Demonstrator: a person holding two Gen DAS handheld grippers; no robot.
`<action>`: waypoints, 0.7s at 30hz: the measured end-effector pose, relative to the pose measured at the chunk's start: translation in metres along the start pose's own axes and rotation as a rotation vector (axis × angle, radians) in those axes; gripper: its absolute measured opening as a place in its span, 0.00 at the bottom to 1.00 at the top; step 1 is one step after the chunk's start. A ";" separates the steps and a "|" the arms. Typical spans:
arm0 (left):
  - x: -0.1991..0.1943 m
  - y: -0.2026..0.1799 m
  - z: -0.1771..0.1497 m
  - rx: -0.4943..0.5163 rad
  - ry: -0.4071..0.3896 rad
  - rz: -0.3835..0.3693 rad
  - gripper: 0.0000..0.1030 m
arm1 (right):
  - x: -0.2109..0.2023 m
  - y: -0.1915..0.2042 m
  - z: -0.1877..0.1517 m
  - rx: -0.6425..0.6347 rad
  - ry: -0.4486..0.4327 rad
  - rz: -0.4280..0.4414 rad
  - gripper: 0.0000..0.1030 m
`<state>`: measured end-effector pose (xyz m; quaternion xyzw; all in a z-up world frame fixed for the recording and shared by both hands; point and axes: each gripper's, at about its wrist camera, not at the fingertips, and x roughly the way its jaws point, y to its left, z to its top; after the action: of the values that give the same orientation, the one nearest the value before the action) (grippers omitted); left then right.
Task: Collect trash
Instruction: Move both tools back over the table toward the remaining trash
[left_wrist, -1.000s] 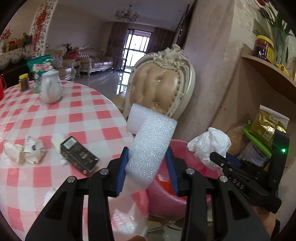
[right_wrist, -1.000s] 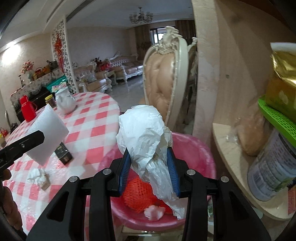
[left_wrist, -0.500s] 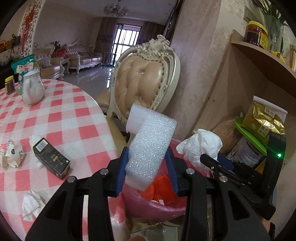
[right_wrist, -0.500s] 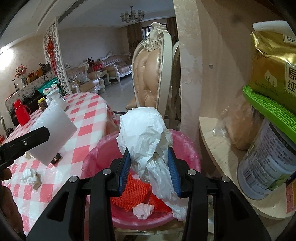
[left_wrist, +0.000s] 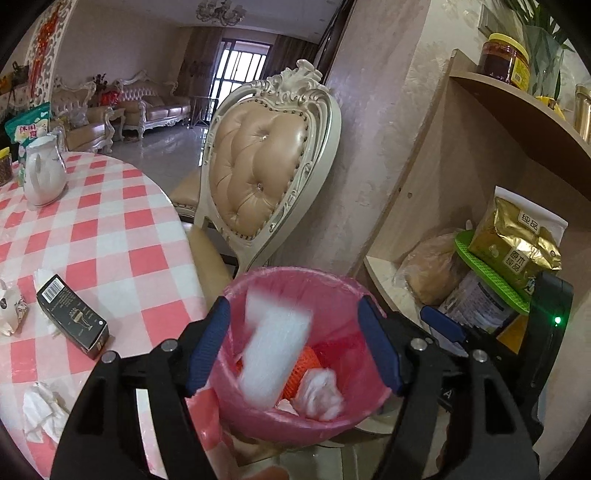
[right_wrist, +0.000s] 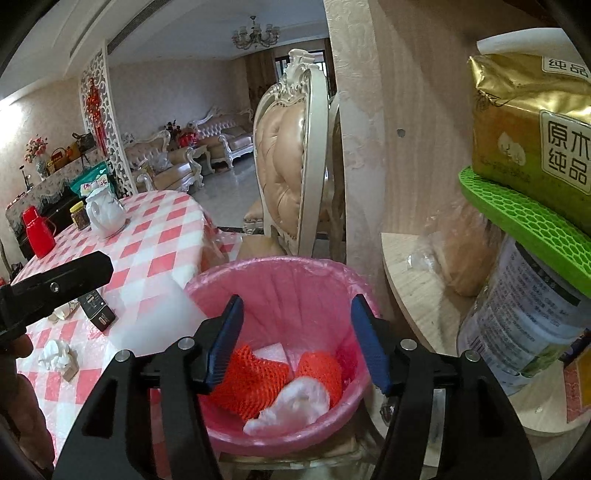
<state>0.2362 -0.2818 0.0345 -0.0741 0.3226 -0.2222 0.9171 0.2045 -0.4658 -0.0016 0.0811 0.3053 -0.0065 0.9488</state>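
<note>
A pink-lined trash bin stands beside the table. My left gripper is open above it; a white foam block, blurred, falls between its jaws into the bin. My right gripper is open over the bin; the white crumpled plastic lies inside on orange netting. On the checked table lie a black box and crumpled tissues.
A cream padded chair stands behind the bin. A wooden shelf at right holds a gold packet, a can and a bagged loaf. A white jug and a red flask stand on the table.
Both grippers opened over the bin. The foam block left my left gripper and is dropping; the white plastic left my right gripper and now lies in the bin.
</note>
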 end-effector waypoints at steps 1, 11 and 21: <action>0.000 0.001 0.000 0.000 0.000 0.002 0.67 | 0.000 -0.002 0.000 0.003 0.000 -0.001 0.57; -0.008 0.008 0.000 -0.014 -0.009 0.018 0.67 | -0.002 0.000 0.002 0.002 -0.002 0.003 0.59; -0.017 0.017 -0.007 -0.030 -0.013 0.033 0.67 | -0.002 0.007 0.000 -0.008 0.003 0.011 0.63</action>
<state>0.2262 -0.2588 0.0343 -0.0839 0.3210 -0.2017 0.9216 0.2037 -0.4591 0.0007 0.0790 0.3062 0.0000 0.9487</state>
